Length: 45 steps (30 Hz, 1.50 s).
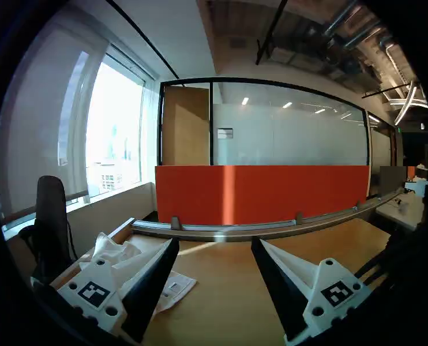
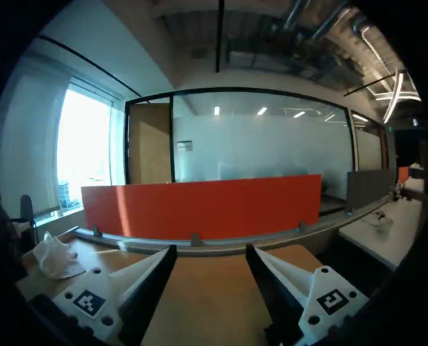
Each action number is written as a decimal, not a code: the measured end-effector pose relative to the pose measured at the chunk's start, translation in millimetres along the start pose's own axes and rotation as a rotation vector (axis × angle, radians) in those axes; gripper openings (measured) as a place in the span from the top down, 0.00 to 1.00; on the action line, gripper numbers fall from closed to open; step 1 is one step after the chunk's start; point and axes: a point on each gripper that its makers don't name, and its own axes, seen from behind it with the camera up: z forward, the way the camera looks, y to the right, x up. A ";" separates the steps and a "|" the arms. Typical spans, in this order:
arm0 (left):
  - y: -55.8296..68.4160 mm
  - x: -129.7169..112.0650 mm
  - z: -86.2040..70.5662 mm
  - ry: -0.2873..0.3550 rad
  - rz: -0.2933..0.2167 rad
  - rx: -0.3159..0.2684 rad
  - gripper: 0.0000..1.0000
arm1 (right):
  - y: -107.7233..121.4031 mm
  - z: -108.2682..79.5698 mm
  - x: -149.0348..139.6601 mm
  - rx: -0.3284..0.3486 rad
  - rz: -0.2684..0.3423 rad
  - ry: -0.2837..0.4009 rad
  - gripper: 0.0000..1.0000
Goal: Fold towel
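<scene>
Gaping wide w/ nothing held, the fingers of the left gripper [image 1: 214,242] hang over the wood counter [image 1: 225,288]. Right gripper [image 2: 210,248]: same, fingers spread, nothing btwn them. The white towel [image 1: 113,249] sits bunched up on the counter's left end, just past one left-gripper finger, next to a sheet of paper [image 1: 178,285]. Right gripper view has it far left, well apart. Orange panel [image 1: 260,193] at the back edge, big window [image 1: 113,138] on the left.

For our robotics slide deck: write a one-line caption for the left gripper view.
Left tool, open, hovers over a wooden desk, crumpled white towel by one finger, orange partition behind.
</scene>
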 end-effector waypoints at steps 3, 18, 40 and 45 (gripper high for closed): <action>-0.6 0.5 -0.9 0.007 -0.006 -0.003 0.08 | -5.5 1.2 2.5 0.006 0.008 0.002 0.08; -4.7 -24.7 -4.8 0.022 -0.020 -0.025 0.07 | -33.6 -2.8 9.2 0.010 0.014 0.011 0.06; -19.0 -110.2 0.9 0.055 -0.009 0.000 0.07 | -67.1 6.1 -16.5 0.010 -0.020 0.027 0.06; -18.2 -134.1 0.5 0.054 -0.010 0.007 0.07 | -71.0 9.1 -23.5 0.012 -0.035 0.037 0.06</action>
